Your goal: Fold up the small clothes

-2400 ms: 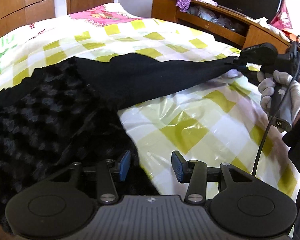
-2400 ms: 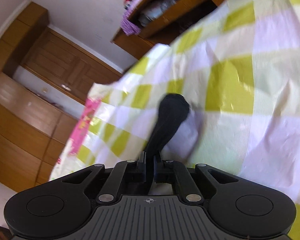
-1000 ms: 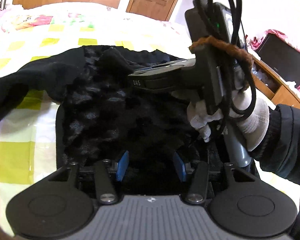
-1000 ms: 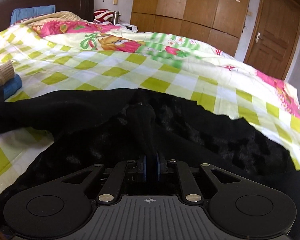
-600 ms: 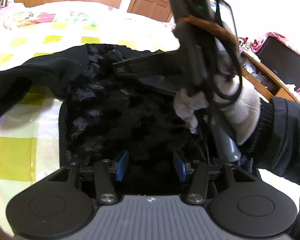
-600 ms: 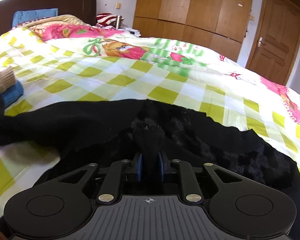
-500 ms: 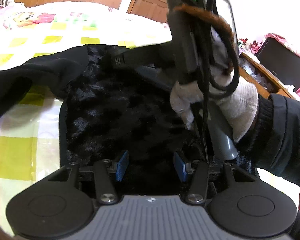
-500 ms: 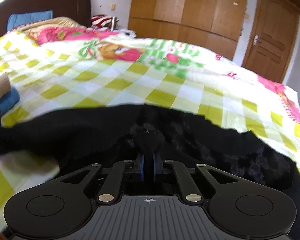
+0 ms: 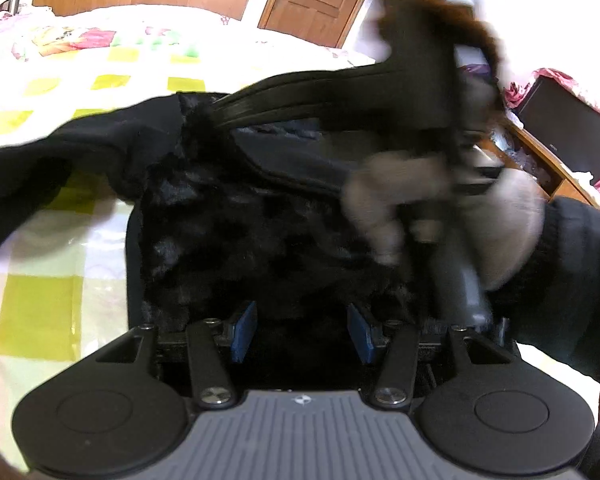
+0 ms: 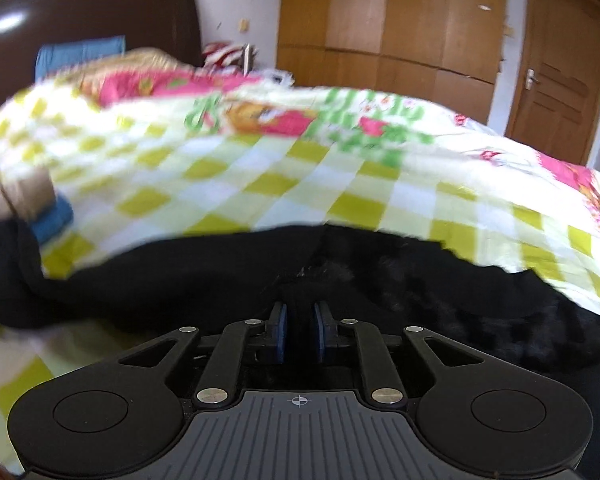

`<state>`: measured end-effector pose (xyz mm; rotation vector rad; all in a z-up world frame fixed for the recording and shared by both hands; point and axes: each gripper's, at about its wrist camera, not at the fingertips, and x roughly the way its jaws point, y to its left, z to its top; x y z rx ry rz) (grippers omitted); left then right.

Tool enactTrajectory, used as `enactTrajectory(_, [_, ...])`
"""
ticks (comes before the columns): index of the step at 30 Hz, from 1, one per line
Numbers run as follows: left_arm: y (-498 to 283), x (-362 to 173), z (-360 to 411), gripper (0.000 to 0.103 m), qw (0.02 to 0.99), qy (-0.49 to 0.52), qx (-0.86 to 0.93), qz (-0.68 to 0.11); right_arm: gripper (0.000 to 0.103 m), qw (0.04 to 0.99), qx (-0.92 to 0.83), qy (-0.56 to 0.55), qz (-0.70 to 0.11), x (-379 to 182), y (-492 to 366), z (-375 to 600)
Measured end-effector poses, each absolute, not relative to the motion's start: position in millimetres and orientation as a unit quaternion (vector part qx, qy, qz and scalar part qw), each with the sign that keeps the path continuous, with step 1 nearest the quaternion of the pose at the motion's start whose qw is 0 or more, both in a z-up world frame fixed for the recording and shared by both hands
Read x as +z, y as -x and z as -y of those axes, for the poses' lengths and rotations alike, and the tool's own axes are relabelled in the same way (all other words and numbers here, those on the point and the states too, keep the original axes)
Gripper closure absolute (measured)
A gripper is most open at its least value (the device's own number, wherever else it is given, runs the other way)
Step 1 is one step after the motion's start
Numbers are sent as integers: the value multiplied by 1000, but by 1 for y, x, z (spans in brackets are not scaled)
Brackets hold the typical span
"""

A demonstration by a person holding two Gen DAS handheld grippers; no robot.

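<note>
A black fleece garment [image 9: 236, 216] lies spread on the checked bedspread [image 9: 40, 292], its fuzzy lining facing up and one sleeve trailing off to the left. My left gripper [image 9: 302, 330] hovers open and empty over the near edge of the garment. My right gripper [image 10: 299, 334] has its jaws slightly apart, just above the folded-in sleeve end of the garment [image 10: 320, 276]. In the left wrist view the right gripper body and gloved hand [image 9: 440, 200] are blurred and raised above the garment.
The bed carries a yellow-green checked sheet with a pink cartoon quilt [image 10: 260, 116] at the far side. A blue and beige folded item [image 10: 36, 208] lies at the left. A wooden wardrobe, a door [image 10: 556, 92] and a TV shelf [image 9: 560, 144] ring the bed.
My right gripper carried the sleeve across onto the garment body, then opened its jaws a little and lifted, with motion blur. The left gripper stayed open and nearly still.
</note>
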<state>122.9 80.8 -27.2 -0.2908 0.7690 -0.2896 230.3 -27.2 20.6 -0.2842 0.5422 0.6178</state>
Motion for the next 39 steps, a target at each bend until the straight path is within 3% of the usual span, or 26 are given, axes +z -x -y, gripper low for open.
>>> enactTrajectory(5, [-144, -15, -75, 39, 918, 105, -139, -356, 76, 927, 262, 83, -256, 50, -227, 104])
enactTrajectory(17, [-249, -8, -94, 36, 932, 82, -82, -343, 74, 943, 82, 160, -280, 24, -285, 214])
enactTrajectory(21, [-256, -29, -92, 36, 922, 56, -57, -380, 73, 939, 67, 78, -330, 12, -288, 246])
enactTrajectory(31, [-250, -12, -93, 35, 927, 28, -57, -369, 69, 945, 90, 101, -296, 42, -294, 237])
enactTrajectory(39, [-256, -10, -109, 34, 928, 72, -57, -360, 69, 909, 259, 143, -293, 39, -284, 161])
